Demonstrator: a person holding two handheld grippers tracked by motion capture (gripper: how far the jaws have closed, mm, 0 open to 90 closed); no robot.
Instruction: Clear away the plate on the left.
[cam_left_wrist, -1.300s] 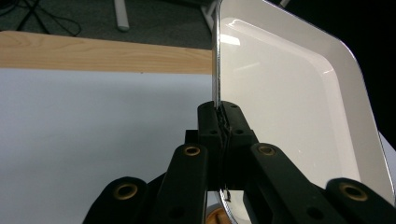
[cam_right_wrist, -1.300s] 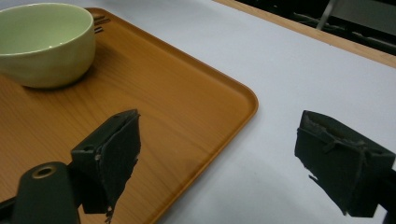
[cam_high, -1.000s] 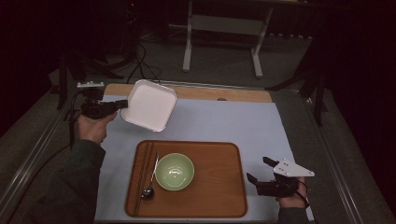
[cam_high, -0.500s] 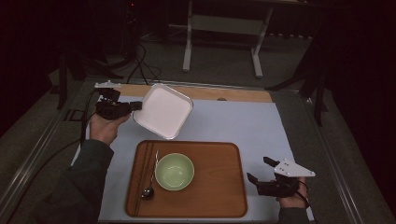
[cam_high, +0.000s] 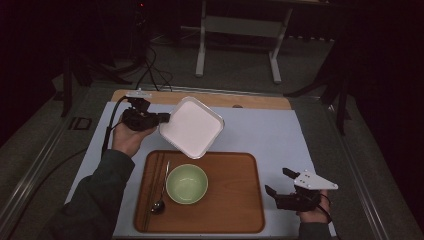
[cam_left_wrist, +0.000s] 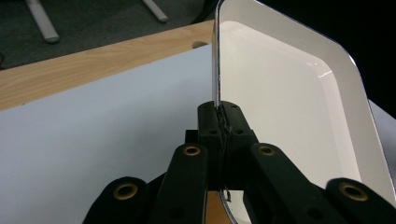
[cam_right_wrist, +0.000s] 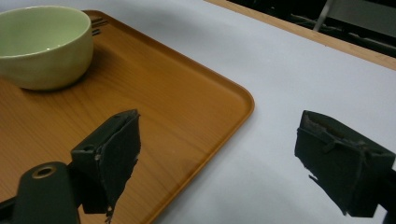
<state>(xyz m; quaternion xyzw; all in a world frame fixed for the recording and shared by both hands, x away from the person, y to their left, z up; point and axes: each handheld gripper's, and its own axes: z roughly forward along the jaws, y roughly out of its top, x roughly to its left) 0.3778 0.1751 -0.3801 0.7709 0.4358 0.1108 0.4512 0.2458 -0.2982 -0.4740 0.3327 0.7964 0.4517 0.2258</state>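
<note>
Movement is seen since a second ago: the white square dish (cam_high: 191, 126), clamped by its rim in the shut left gripper (cam_high: 161, 119), is carried rightward, now tilted above the wooden tray's (cam_high: 235, 200) far edge. The right gripper (cam_high: 279, 183) is kept wide open, empty, beside the tray.

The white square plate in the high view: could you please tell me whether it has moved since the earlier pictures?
Yes. The white square plate, clamped in the left hand-held gripper, has travelled rightward and nearer, and now overhangs the far edge of the wooden tray.
</note>
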